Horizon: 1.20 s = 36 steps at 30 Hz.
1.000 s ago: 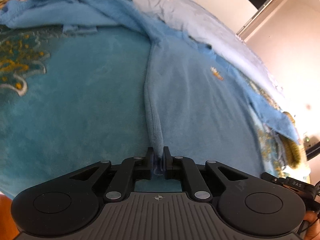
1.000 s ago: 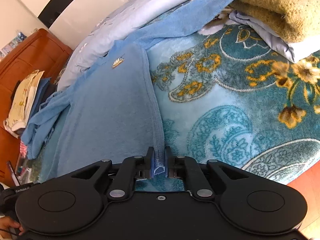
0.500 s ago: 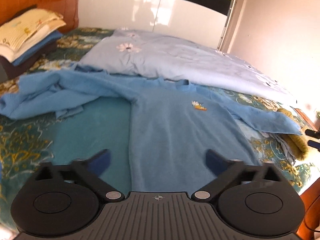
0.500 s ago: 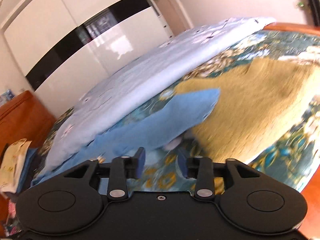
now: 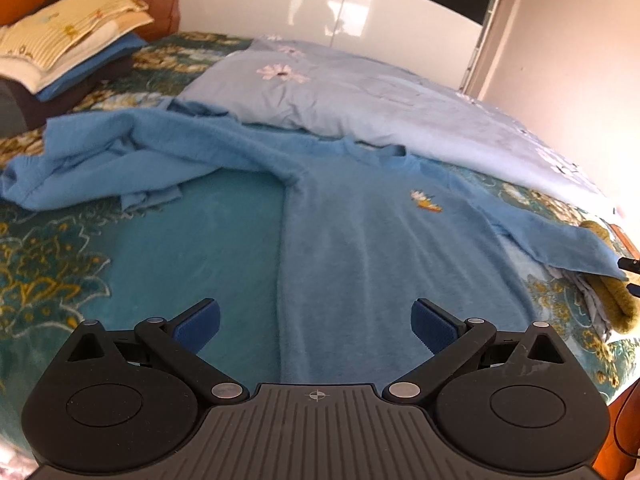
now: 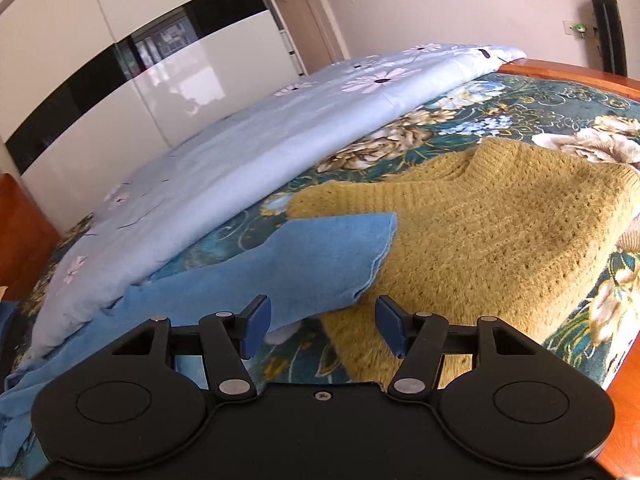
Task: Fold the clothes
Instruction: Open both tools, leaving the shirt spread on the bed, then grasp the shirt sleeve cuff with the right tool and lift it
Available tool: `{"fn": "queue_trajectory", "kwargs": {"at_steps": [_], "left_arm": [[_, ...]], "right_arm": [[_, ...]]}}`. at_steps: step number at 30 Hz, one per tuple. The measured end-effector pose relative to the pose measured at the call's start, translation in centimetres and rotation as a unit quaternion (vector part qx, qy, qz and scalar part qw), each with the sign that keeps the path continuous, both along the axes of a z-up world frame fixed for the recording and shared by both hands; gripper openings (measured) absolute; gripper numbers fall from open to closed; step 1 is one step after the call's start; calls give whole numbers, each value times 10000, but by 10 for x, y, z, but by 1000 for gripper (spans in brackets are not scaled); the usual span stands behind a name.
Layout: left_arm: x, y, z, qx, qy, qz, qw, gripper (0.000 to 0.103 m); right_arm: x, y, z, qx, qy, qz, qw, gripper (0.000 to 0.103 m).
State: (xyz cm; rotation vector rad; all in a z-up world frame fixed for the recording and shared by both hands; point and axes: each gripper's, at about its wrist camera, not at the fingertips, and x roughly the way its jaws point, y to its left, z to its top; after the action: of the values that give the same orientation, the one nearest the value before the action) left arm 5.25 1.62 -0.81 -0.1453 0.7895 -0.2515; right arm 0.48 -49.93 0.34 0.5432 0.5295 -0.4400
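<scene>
Your blue sweater (image 5: pixel 384 248) lies flat on the bed (image 5: pixel 192 256) with 0 folds and both sleeves out, so nearly all remains; left gripper (image 5: pixel 315 322) spread wide, right gripper (image 6: pixel 323 330) half-spread and just opening, both apparently empty.

Bare teal blanket (image 5: pixel 192 240) is lying open left of the blue sweater (image 5: pixel 380 264). Folded quilt (image 5: pixel 380 108) is walling off the far side; yellow knit (image 6: pixel 500 240) and pillow stack (image 5: pixel 68 48) are crowding both ends.
</scene>
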Motion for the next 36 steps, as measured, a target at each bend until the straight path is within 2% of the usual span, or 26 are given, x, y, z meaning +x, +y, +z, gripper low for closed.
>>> {"fn": "queue_trajectory", "kwargs": {"at_steps": [3, 5, 8, 10, 13, 18, 25, 30, 36], "left_arm": [[3, 3, -5, -41, 100, 51, 9999, 103], [4, 4, -7, -50, 134, 58, 9999, 103], [6, 5, -9, -68, 176, 58, 9998, 103], [6, 6, -11, -94, 190, 60, 9998, 103], [6, 9, -13, -145, 220, 96, 9996, 103], [5, 18, -15, -232, 261, 185, 9992, 103], [7, 37, -16, -404, 262, 379, 9981, 103], [7, 48, -19, -534, 272, 490, 9970, 103], [6, 63, -25, -699, 360, 626, 9949, 103]], "right_arm": [[7, -1, -4, 41, 47, -8, 10000, 57], [10, -1, -5, 26, 55, -36, 10000, 50], [14, -2, -7, 25, 111, -172, 9998, 33], [15, -3, -8, 38, 104, -258, 9996, 16], [17, -5, -7, 43, 63, -336, 9994, 5], [28, 0, 13, -184, -70, -136, 9997, 4], [62, 30, 77, -992, -618, 474, 9920, 4], [93, 71, 116, -1492, -916, 1137, 9780, 4], [122, 142, 140, -1963, -1148, 2140, 9500, 4]]}}
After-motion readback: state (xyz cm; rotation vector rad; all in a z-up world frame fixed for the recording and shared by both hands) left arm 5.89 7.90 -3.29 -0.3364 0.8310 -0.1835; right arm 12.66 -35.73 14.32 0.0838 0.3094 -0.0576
